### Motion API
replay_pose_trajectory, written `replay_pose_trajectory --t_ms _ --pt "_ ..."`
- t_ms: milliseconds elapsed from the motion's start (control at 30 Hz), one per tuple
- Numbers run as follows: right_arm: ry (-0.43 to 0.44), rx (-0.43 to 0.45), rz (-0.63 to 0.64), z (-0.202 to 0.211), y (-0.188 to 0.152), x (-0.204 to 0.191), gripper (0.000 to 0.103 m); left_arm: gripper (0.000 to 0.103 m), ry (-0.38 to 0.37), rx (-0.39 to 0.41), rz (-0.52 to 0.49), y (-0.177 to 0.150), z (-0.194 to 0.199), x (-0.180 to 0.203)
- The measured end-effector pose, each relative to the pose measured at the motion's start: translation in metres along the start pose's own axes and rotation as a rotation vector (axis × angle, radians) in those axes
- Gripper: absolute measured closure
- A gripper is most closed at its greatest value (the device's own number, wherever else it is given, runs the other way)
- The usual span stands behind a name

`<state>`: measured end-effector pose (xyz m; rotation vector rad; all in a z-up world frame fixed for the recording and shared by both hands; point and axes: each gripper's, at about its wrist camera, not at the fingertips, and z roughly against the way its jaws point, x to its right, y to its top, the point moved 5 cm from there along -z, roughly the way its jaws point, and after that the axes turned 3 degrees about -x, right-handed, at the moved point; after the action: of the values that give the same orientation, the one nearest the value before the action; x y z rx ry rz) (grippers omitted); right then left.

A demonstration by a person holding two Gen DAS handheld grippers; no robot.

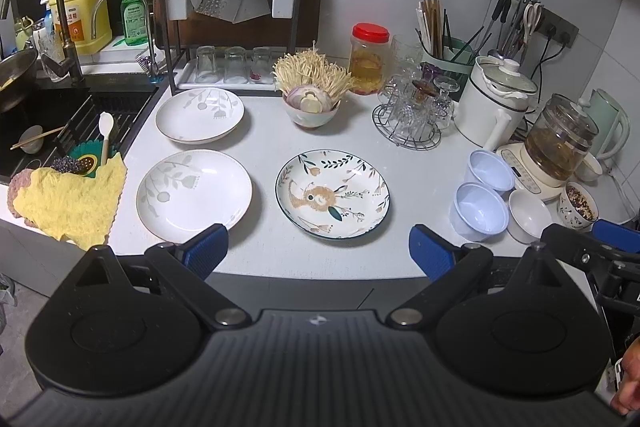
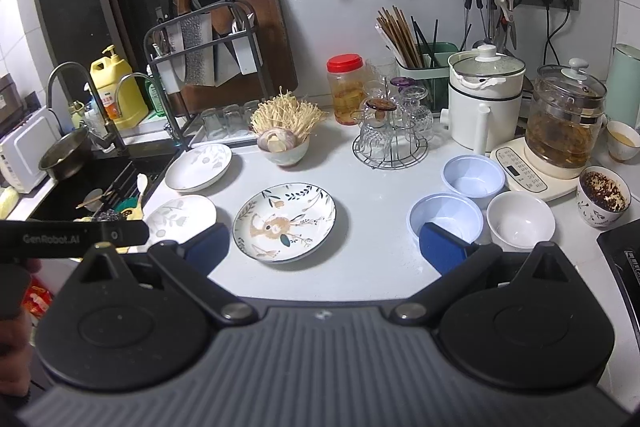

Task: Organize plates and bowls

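Three plates lie on the white counter: a far white leaf-print plate [image 1: 199, 114] [image 2: 198, 166], a near white leaf-print plate [image 1: 194, 195] [image 2: 181, 217], and a green-rimmed deer-print plate [image 1: 332, 193] [image 2: 284, 221]. At the right stand two pale blue plastic bowls [image 1: 491, 170] [image 1: 478, 211] [image 2: 473, 174] [image 2: 445, 217] and a small white bowl [image 1: 529, 215] [image 2: 521, 220]. My left gripper [image 1: 318, 251] is open and empty, held over the counter's front edge before the plates. My right gripper [image 2: 326, 245] is open and empty, between the deer plate and the bowls.
A bowl of onion and enoki mushrooms [image 1: 311, 107], a red-lidded jar [image 1: 369, 59], a wire glass rack [image 1: 412, 115], a white pot [image 1: 494, 103] and a glass kettle [image 1: 560, 143] stand at the back. The sink [image 1: 60, 115] and a yellow cloth [image 1: 68, 199] lie at the left.
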<state>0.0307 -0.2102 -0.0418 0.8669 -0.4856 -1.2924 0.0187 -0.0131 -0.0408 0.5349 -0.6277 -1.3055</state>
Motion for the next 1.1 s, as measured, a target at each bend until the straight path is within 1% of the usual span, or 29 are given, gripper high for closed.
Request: replay_pose_trajectory --t_ms 200,433,533,633,767,833,967,1100 --pt "0.005 0.002 0.008 0.0 0.001 -0.003 0.0 0.004 -0.011 -0.006 0.009 -0.001 -0.001 -0.003" --pt "0.021 0.007 0.018 -0.001 0.002 -0.009 0.0 0.004 0.008 -0.007 0.054 -0.001 -0.004 -0.012" --pt "0.029 -0.018 0.002 -0.007 0.001 -0.011 0.0 0.004 0.006 -0.01 0.068 0.0 -0.005 -0.015" --pt "0.03 -0.018 0.003 -0.009 0.001 -0.013 0.0 0.004 -0.008 -0.002 0.068 0.0 -0.008 -0.018" --pt "0.014 -0.026 -0.03 -0.015 0.001 -0.013 0.0 0.004 -0.036 -0.018 0.066 0.003 -0.02 -0.022" --pt "-0.005 -0.021 -0.04 -0.018 0.001 -0.015 0.0 0.004 -0.048 -0.027 0.056 0.006 -0.026 -0.024" --pt "-0.013 -0.012 -0.052 -0.025 0.004 -0.024 0.0 0.004 -0.072 -0.034 0.037 0.015 -0.036 -0.033" --pt "-0.026 -0.02 -0.064 -0.034 0.008 -0.036 0.0 0.004 -0.087 -0.047 0.03 0.026 -0.048 -0.047"
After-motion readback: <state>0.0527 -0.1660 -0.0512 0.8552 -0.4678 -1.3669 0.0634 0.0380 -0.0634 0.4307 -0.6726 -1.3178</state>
